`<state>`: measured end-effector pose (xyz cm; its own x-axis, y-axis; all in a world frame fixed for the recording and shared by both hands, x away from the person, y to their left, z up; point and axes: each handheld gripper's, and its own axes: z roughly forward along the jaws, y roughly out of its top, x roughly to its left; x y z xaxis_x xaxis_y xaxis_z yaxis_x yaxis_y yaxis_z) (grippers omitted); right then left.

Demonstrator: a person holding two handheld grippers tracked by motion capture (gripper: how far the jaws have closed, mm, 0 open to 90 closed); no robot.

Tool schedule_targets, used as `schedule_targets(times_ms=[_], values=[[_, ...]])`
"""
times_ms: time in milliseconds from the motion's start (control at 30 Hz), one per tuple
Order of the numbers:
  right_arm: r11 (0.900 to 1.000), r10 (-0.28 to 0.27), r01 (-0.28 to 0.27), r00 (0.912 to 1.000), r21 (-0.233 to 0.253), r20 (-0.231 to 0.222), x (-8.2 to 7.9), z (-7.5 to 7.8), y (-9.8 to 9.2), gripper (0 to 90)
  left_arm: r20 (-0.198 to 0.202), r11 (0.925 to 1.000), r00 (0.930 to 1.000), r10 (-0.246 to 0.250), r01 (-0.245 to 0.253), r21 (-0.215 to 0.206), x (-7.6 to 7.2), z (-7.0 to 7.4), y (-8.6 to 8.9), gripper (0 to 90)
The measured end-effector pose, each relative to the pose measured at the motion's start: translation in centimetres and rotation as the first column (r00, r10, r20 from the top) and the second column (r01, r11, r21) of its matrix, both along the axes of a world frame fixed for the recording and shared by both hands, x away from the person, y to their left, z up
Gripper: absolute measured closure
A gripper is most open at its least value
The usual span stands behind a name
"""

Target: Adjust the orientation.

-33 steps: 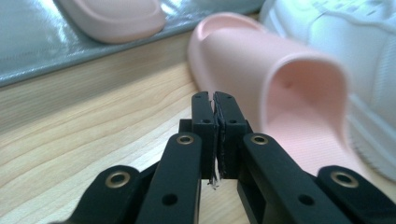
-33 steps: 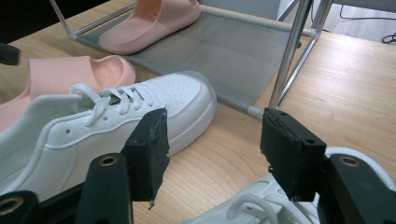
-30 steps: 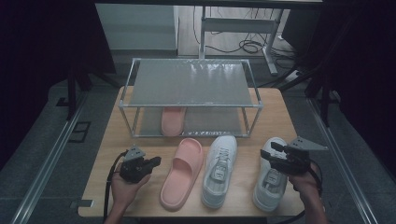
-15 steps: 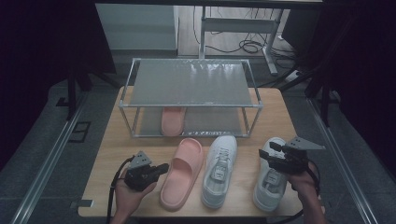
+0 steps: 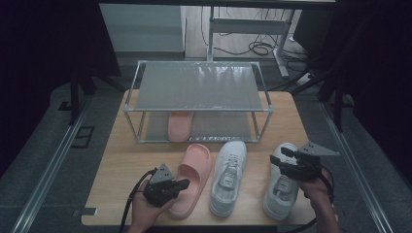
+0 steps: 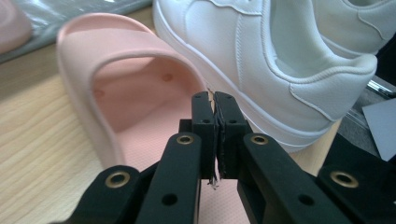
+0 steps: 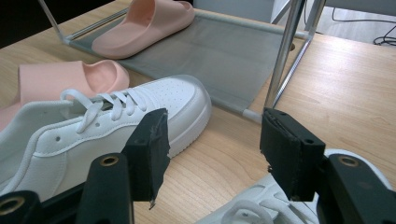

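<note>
Two black grippers were in your hands at the near edge of the light wooden table (image 5: 121, 160), both in front of the two-tier metal-framed rack with grey mesh shelves (image 5: 199, 85). Your left gripper (image 5: 180, 185) had its jaws pressed together with nothing between them, its tips over the heel end of the pink foam slide sandal (image 5: 192, 177) lying just in front of the rack; whether they touched it, you could not tell. Your right gripper (image 5: 277, 158) held its jaws spread wide and empty above the right-hand white leather lace-up sneaker (image 5: 281, 187). Between that shoe and the slide lay the matching left-hand white sneaker (image 5: 228, 175). A second pink slide (image 5: 179, 126) sat on the rack's lower shelf
</note>
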<state>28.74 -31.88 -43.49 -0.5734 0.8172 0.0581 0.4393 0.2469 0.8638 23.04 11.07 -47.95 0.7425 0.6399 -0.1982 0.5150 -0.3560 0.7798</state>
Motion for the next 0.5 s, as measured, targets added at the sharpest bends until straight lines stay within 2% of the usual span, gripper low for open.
schedule_targets(times_ms=[133, 300, 500], values=[[1.0, 0.001, -0.001, 1.0, -0.002, -0.003, 0.1, -0.1, 0.1, 42.6, -0.009, 0.9996, 0.9996, -0.026, 0.026, 0.013, -0.3, -0.2, -1.1, 88.3], [1.0, 0.003, -0.003, 1.0, -0.002, 0.003, 0.0, 0.0, 0.1, 42.6, -0.017, 0.9948, 0.9966, -0.081, 0.082, 0.06, -0.9, -0.9, -3.1, 88.3], [1.0, 0.003, -0.003, 1.0, -0.003, 0.002, 0.0, 0.0, 0.0, 42.6, -0.043, 0.9916, 0.9947, -0.093, 0.097, 0.085, -0.9, -1.9, -4.0, 88.3]])
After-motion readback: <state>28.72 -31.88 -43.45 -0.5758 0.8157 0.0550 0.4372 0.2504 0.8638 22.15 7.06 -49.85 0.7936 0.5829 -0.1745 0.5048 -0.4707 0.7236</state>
